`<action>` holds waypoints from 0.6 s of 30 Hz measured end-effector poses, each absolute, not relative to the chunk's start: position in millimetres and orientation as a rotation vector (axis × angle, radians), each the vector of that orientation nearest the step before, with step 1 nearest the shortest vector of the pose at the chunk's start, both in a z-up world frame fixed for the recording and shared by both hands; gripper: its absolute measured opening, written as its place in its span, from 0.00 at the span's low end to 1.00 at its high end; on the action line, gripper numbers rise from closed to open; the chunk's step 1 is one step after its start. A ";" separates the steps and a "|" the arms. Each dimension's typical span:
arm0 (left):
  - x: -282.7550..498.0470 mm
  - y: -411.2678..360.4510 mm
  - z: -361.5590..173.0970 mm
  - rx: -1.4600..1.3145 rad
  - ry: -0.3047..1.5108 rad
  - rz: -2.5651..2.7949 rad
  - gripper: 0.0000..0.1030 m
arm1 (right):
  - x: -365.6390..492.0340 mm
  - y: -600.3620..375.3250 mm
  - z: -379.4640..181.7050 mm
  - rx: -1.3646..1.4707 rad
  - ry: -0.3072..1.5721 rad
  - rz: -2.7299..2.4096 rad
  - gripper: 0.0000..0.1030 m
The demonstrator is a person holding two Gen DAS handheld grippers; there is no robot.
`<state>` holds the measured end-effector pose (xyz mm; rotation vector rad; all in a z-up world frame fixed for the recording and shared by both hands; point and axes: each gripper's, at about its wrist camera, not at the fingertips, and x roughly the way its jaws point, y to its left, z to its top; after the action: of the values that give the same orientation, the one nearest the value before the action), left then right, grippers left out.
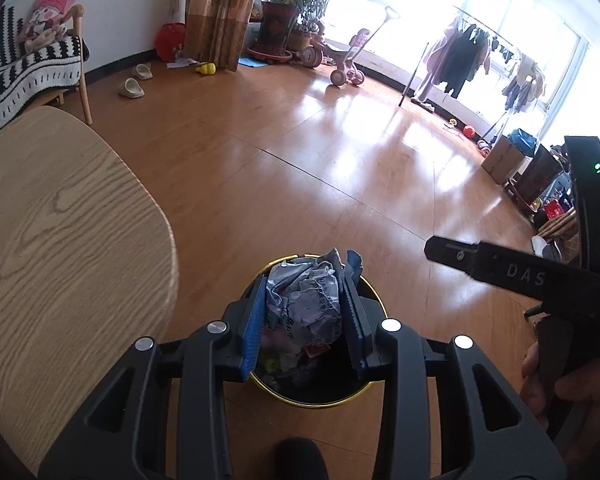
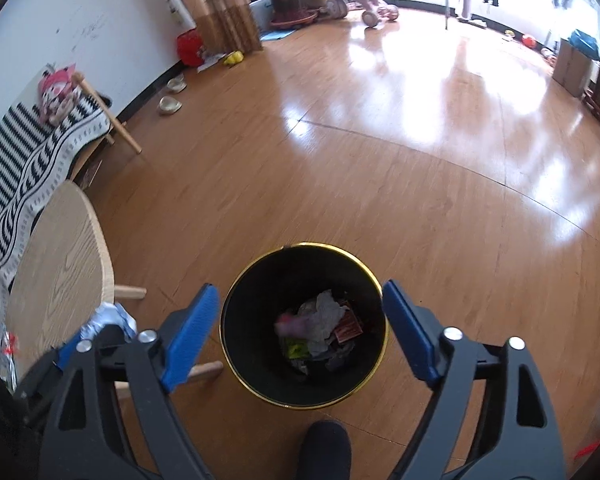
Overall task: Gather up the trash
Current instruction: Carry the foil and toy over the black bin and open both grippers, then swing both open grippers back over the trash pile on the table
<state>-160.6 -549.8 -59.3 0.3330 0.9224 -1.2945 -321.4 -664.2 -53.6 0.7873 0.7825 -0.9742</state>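
Wooden floor (image 2: 380, 168) held a black bin (image 2: 236, 320) with some trash already inside. The left gripper (image 1: 304, 304) pinched a crumpled wrapper (image 1: 304, 300) right above the bin, not dropped yet. The right gripper (image 2: 300, 332) hung over the bin, spread wide, holding nothing.

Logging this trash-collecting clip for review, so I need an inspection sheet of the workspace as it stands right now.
Surface: glossy wooden floor; round wooden table at left.
Job's things: crumpled wrapper above the black gold-rimmed bin; bin already holds scraps.
Clutter: slippers, yellow toy, pink tricycle.
Grippers: left tongs shut on the wrapper; right tongs open, empty, over the bin.
Cables: nothing seen.
Surroundings: striped blanket on a chair, potted plant, clothes rack by bright windows.
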 end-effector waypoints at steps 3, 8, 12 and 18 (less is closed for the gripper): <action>-164.6 -556.4 -66.0 0.322 0.958 -1.315 0.34 | -328.1 -666.2 -51.7 0.800 0.760 -0.989 0.80; -168.8 -567.2 -75.9 0.261 1.038 -1.358 0.53 | -337.0 -666.6 -47.5 0.809 0.726 -1.019 0.81; -173.7 -571.1 -78.9 0.244 1.059 -1.357 0.66 | -342.0 -667.3 -46.1 0.819 0.709 -1.027 0.82; -174.5 -569.1 -74.6 0.259 1.031 -1.355 0.72 | -340.2 -665.3 -44.8 0.812 0.706 -1.016 0.82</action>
<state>-174.5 -569.1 -74.6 0.2588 1.0313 -1.3552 -340.2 -665.3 -44.8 0.8123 0.7061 -1.0157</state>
